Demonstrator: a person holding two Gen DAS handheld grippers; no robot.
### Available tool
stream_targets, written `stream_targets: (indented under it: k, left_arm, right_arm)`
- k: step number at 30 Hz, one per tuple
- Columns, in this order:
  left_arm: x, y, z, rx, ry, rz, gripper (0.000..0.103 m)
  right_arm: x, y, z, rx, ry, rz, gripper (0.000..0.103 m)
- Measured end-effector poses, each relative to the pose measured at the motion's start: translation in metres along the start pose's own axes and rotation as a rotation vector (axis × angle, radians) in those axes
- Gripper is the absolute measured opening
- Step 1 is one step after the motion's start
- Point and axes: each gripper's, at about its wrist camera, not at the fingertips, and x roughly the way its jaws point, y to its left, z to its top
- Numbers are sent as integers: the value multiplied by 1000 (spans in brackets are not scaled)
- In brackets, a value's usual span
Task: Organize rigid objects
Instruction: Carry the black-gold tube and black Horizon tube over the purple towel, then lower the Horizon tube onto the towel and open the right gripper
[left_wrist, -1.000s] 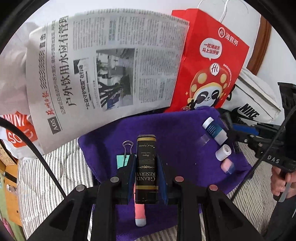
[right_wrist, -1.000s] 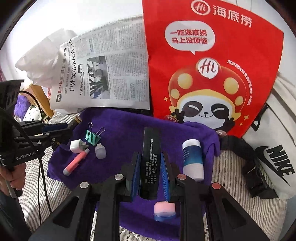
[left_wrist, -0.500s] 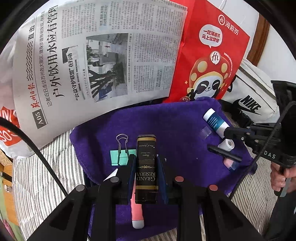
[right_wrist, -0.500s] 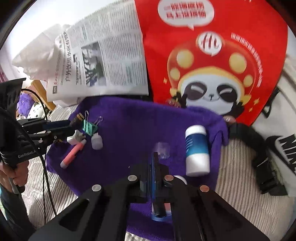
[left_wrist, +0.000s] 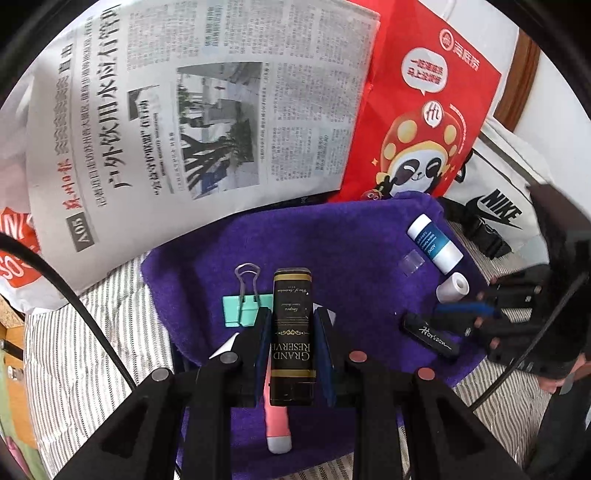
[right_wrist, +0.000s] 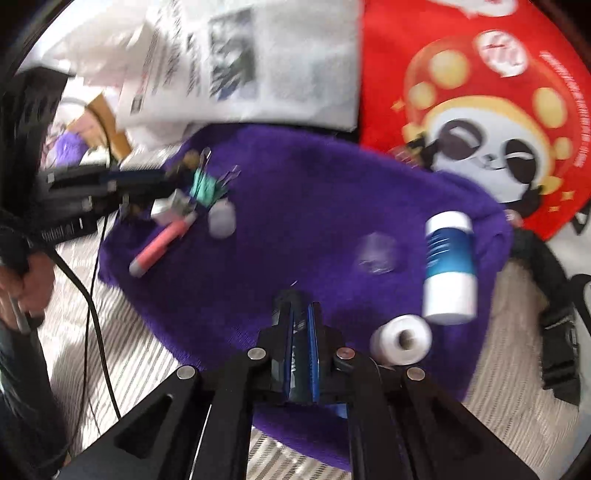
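Turning my right gripper (right_wrist: 295, 325) edge-on, I'd clamped the thin black Horizon box (left_wrist: 430, 334) lower, nearly onto the purple towel (right_wrist: 314, 206); left gripper (left_wrist: 291, 332) held the Grand Reserve box (left_wrist: 291, 332).

Bright daylight; right view motion-blurred

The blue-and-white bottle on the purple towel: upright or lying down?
Lying down. The blue-and-white bottle rests on its side on the purple towel, full length visible, beside a small white roll.
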Motion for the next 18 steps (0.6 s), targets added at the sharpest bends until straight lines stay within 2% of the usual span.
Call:
stream_targets:
  k: [7,9,10,15,18]
  left_arm:
    - [-6,8,0,-21,-8,0,22]
    - [-7,8,-1,-18,-7,-1,22]
    - [-7,8,-1,-16,-7,-1,22]
    - [-9,9,-2,-18,-7,0,23]
    - [-8,10,-2,-23,-4,2,23]
  right_arm:
    - [10,22,-5,-105,17,-33,16]
    - [12,31,-8,-143,18,-49,26]
    - [13,33,-8,-150,20,-58,27]
    - [26,28,-8,-137,65,-149,30]
    - [31,22,-9,-118,57,-123,31]
